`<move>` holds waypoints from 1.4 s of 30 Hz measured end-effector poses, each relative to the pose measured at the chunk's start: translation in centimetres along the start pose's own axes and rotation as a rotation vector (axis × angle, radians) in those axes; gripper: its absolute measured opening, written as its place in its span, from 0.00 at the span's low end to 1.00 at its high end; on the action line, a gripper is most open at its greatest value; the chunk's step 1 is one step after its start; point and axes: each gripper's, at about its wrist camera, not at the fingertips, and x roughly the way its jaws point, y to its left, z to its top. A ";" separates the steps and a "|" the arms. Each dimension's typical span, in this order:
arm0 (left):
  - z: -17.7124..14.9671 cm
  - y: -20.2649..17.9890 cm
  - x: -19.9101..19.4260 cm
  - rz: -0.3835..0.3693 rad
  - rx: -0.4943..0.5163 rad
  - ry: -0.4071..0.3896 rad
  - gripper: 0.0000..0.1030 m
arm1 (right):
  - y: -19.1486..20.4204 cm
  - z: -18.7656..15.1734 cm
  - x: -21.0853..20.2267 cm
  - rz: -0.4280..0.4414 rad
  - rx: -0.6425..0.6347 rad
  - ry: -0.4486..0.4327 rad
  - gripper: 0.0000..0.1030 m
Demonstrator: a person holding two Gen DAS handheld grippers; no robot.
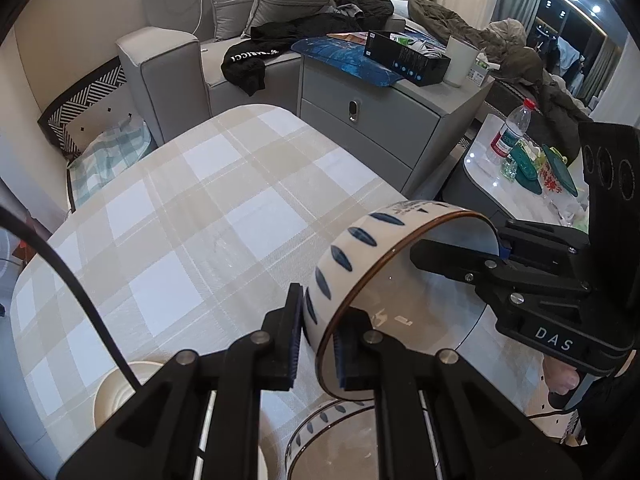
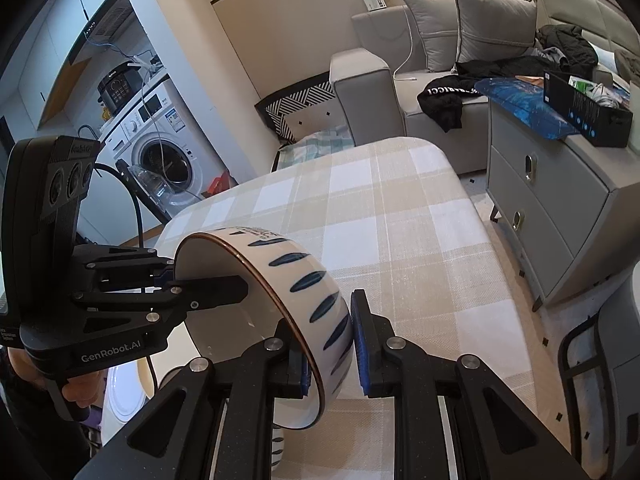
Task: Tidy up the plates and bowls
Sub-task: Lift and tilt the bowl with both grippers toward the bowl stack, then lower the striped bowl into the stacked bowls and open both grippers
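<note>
You hold the blue-leaf bowl (image 1: 360,264) tipped above the checked table (image 1: 192,208), left gripper (image 1: 316,344) and right gripper (image 2: 332,352) each clamped on opposite rim walls for balance, probably clear of the matching bowl (image 1: 320,420) below.

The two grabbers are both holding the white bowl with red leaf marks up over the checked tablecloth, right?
Almost. The marks on the bowl are blue, not red, as both wrist views show. The rest holds: the left gripper and right gripper each pinch its rim, above the checked tablecloth.
</note>
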 end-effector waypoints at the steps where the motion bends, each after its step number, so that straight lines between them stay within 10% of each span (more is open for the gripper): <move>1: -0.1 -0.1 -0.4 0.002 -0.002 -0.005 0.10 | 0.3 0.0 -0.4 -0.001 -0.005 -0.003 0.17; 20: -6.7 0.2 -7.0 0.072 -0.104 -0.044 0.10 | 7.5 -3.2 -3.2 0.078 -0.093 0.050 0.17; 42: -11.6 0.3 -4.0 0.058 -0.144 0.084 0.10 | 8.7 -7.5 -0.9 0.075 -0.135 0.188 0.18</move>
